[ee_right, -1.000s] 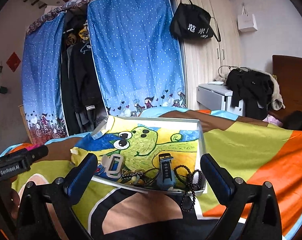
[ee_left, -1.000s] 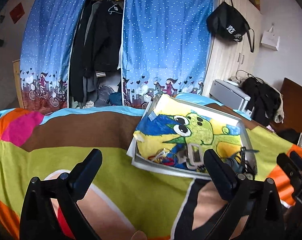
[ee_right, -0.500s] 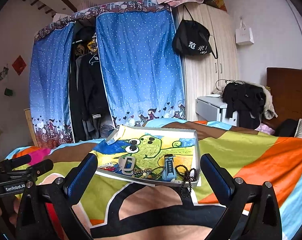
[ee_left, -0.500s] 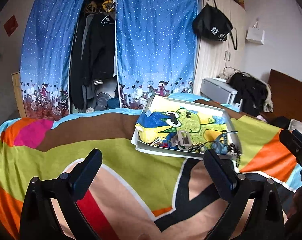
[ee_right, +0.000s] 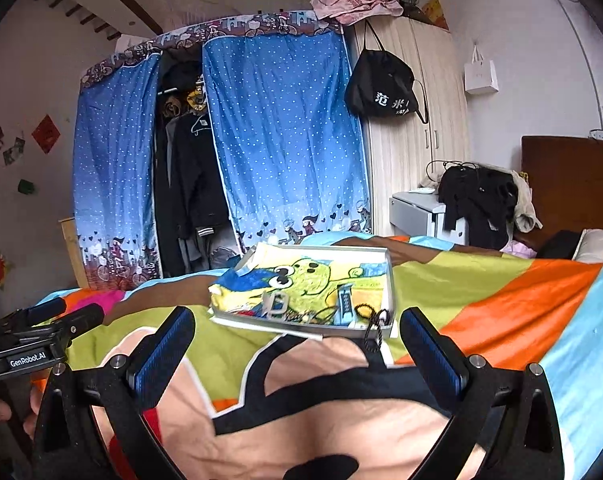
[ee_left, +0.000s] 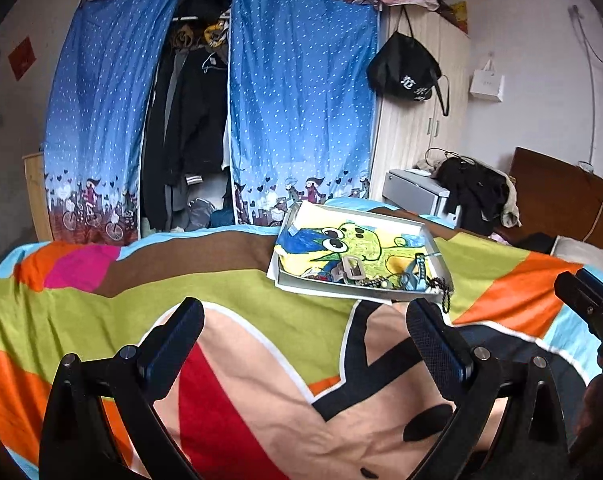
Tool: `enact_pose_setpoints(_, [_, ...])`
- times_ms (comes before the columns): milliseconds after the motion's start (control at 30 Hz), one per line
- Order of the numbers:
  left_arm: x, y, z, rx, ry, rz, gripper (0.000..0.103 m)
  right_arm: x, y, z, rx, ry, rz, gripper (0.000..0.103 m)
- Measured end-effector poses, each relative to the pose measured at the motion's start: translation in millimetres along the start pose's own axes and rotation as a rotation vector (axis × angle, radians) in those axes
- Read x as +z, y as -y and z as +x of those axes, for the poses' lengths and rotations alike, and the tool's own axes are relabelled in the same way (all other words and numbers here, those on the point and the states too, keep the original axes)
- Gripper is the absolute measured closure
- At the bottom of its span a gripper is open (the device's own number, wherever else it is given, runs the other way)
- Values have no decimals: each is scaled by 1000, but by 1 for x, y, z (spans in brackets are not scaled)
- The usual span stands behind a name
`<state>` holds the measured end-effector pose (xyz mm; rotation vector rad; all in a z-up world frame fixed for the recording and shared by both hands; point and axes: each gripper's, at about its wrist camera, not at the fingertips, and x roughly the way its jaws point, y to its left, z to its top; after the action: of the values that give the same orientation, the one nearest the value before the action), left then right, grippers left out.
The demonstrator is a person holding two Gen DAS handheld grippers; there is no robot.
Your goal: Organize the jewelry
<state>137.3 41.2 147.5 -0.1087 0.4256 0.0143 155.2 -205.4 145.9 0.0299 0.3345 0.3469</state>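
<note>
A shallow white box (ee_left: 432,242) (ee_right: 389,280) lined with a yellow and green cartoon picture lies on the bright bedspread. Watches, a blue strap (ee_left: 418,272) (ee_right: 344,303) and a silver buckle piece (ee_left: 351,268) (ee_right: 275,304) are heaped along its near side. A black bead string (ee_left: 444,292) (ee_right: 371,322) hangs over the near right corner. My left gripper (ee_left: 305,324) is open, well short of the box, with nothing between its fingers. My right gripper (ee_right: 297,334) is also open and empty, set back from the box's near edge.
A multicoloured bedspread (ee_left: 181,292) (ee_right: 501,300) covers the bed. Behind it hang blue dotted wardrobe curtains (ee_left: 301,120) with dark clothes between them. A wooden cupboard with a black bag (ee_left: 405,68), a grey drawer unit (ee_left: 413,192) and a dark headboard (ee_left: 561,192) stand at the right.
Both grippers have pulled back and risen away from the box, which now looks smaller and farther off. More of the room shows. Both stay open and empty.
</note>
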Motion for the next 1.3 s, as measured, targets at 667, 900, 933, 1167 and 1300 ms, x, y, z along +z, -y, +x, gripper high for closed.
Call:
enact_pose_setpoints(667, [-65,-2,-54,-20,-24,-16,4,-62,-23,-53,-52,-57,-33,0])
enact_pose_setpoints(900, [-83,1,-63,-8,-11,31,4,-82,-35,-60,-61,-87,-63,0])
enact_pose_setpoints(933, [-86,0,-63,-8,-10,31,4,-85,-36,-60,-62,-90,-66,0])
enact_pose_setpoints(1167, [-105,-6,-59,-12,-30,7,4,-104,-39,-58,-80,-126,-67,0])
enact_pose_setpoints(1300, [-113,-8,-58,-6,-37,8,4,-114,-36,-57,-85,-142,-62,0])
